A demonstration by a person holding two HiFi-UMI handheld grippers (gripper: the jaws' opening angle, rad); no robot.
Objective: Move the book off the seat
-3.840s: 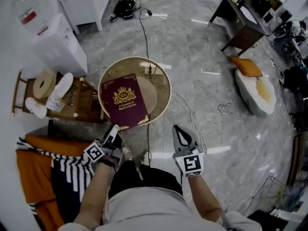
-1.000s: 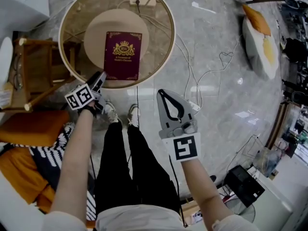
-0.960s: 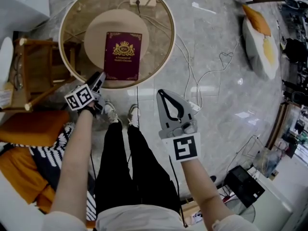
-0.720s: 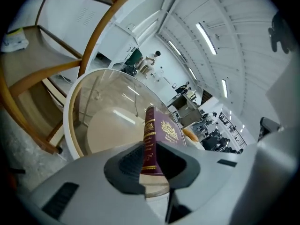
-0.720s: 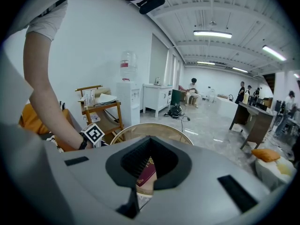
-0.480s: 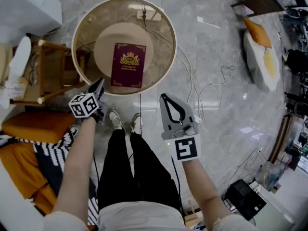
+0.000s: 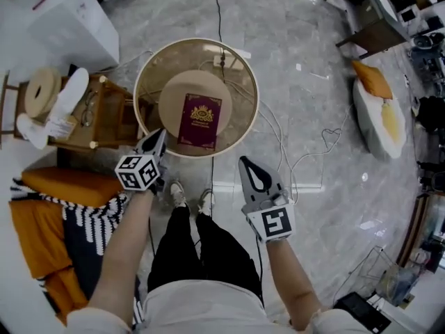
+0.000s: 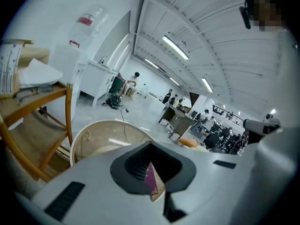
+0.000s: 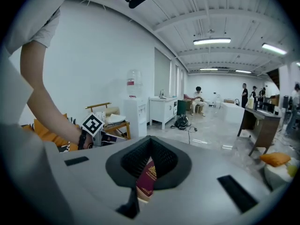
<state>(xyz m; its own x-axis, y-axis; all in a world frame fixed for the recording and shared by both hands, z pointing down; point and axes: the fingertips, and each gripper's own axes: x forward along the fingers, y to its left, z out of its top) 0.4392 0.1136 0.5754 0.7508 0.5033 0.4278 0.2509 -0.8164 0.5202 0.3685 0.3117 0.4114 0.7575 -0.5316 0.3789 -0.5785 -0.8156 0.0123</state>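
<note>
A maroon book with gold print (image 7: 201, 120) lies flat in the middle of the round seat (image 7: 149, 82), over its beige disc. My left gripper (image 7: 160, 134) hovers at the seat's near left rim, shut and empty, its marker cube just behind. My right gripper (image 7: 245, 161) hangs over the floor just in front of the rim, also shut with nothing held. In the left gripper view the book (image 8: 151, 179) shows through the hollow behind the closed tips (image 8: 157, 194). The right gripper view has the book (image 9: 147, 177) in the same hollow above its meeting tips (image 9: 136, 191).
A wooden rack (image 7: 104, 120) with rolls and papers stands left of the seat. An orange cushion and striped cloth (image 7: 69, 193) lie near left. Cables (image 7: 278, 131) trail over the marble floor. A white pouf (image 7: 379, 120) sits right. The person's shoes (image 7: 188, 197) stand before the seat.
The view has pulled back, so the seat and book look smaller and lower in the picture. Both grippers stay on the near side of the rim, the left one now beside it.
</note>
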